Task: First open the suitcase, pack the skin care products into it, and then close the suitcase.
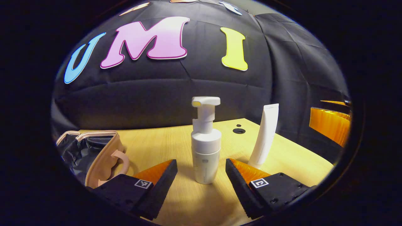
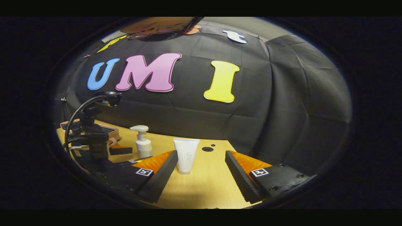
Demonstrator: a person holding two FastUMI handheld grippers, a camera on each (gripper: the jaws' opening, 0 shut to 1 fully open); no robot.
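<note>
White pump bottle point(image 1: 205, 142) upright at centre of the left gripper view, between the parted fingers of the left tongs point(image 1: 201, 174), untouched. White tube point(image 1: 265, 135) upright to its right. Suitcase point(image 1: 94, 155) open at lower left on the bench point(image 1: 292, 157). In the right gripper view, right tongs point(image 2: 201, 171) spread wide, empty, tube just ahead.
</note>
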